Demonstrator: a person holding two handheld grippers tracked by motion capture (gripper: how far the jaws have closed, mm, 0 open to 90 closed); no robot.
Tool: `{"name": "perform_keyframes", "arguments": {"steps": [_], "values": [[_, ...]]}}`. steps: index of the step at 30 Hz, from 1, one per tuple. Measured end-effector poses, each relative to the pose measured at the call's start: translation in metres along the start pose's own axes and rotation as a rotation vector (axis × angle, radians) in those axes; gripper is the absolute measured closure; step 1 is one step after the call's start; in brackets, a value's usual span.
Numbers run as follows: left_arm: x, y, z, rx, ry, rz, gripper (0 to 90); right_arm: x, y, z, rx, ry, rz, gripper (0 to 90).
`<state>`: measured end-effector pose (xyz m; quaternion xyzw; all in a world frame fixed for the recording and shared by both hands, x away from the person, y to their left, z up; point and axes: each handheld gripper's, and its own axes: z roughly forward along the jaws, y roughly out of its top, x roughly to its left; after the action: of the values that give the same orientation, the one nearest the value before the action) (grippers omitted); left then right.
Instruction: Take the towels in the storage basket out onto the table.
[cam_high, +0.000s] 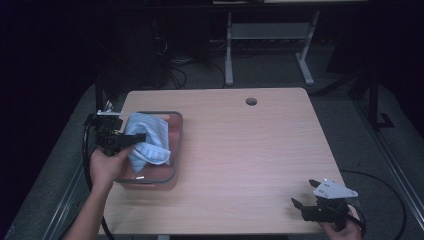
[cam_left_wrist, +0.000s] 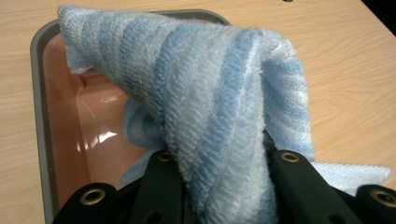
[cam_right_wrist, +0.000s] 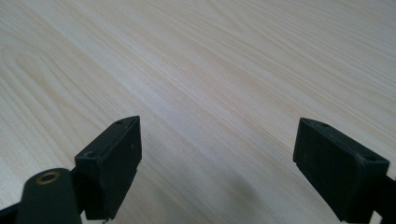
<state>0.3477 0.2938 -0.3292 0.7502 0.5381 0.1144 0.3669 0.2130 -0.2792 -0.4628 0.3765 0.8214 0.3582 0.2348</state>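
Left gripper (cam_high: 131, 139) pinched the towel (cam_high: 147, 142) over the bin (cam_high: 177, 145); the towel's long axis hung tilted, peak pointing away. Right gripper (cam_high: 304, 194), well right of the bin, had its jaws spread.

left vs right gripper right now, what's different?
The left gripper is shut on the blue striped towel; the right gripper is open, with only bare table between its jaws. The left gripper is over the grey-rimmed pink tub near the table's left edge; the right gripper is by the near right corner. Both are black, two-jawed and hand-held.
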Motion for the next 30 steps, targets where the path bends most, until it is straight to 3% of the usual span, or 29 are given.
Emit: {"name": "perform_keyframes", "arguments": {"steps": [19, 30], "values": [[-0.017, 0.013, -0.015, -0.025, -0.075, 0.021, 72.5, -0.005, -0.003, 0.0, -0.001, -0.003, 0.015, 14.8], [-0.028, 0.024, -0.02, -0.035, -0.098, 0.046, 72.5, -0.004, -0.002, 0.001, 0.005, -0.004, 0.016, 14.8]]}}
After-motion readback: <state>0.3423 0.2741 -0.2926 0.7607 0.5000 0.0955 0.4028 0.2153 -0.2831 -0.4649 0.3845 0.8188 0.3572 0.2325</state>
